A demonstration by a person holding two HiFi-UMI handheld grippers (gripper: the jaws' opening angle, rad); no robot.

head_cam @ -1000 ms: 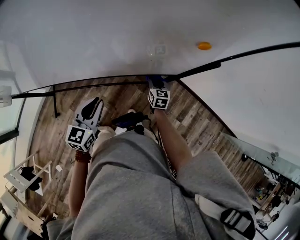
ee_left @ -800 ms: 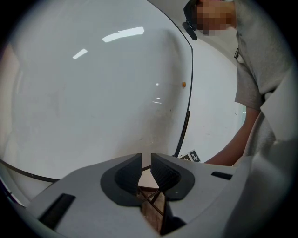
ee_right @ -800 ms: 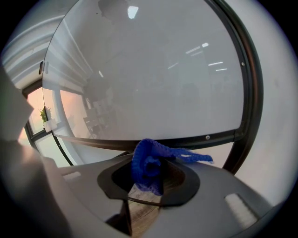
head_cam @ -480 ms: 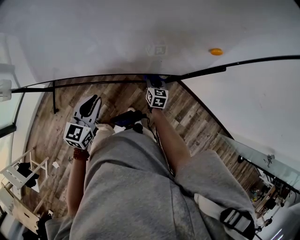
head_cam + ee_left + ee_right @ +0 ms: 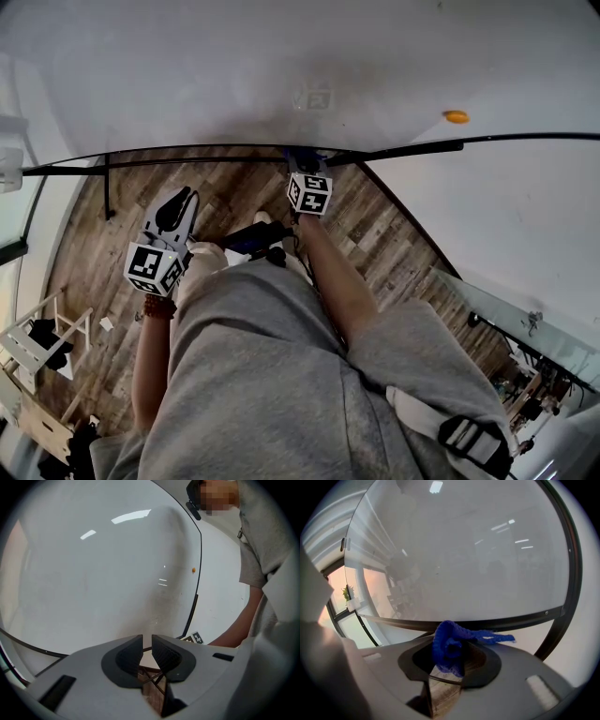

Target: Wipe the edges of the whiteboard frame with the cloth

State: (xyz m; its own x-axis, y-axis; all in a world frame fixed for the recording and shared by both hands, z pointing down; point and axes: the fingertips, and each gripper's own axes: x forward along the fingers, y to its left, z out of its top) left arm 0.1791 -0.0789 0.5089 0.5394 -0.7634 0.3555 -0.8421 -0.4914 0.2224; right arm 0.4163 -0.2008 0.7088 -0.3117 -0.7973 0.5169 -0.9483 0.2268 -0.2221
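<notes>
Pinching a bunched blue cloth (image 5: 449, 649), the right gripper (image 5: 451, 657) has its jaws clamped on it, with a loose tail poking out to the right. The whiteboard frame (image 5: 497, 620) lies just ahead of the cloth. Its black bottom edge runs crosswise, so the wipe likely goes sideways. The left gripper (image 5: 146, 649), jaws nearly together and empty, is farther off.

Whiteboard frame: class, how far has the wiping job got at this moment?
Done: the blue knitted cloth is clamped in the right gripper. In hand: it sits at the black bottom frame rail. Remaining: which edges are already wiped cannot be told; the left gripper is empty.
</notes>
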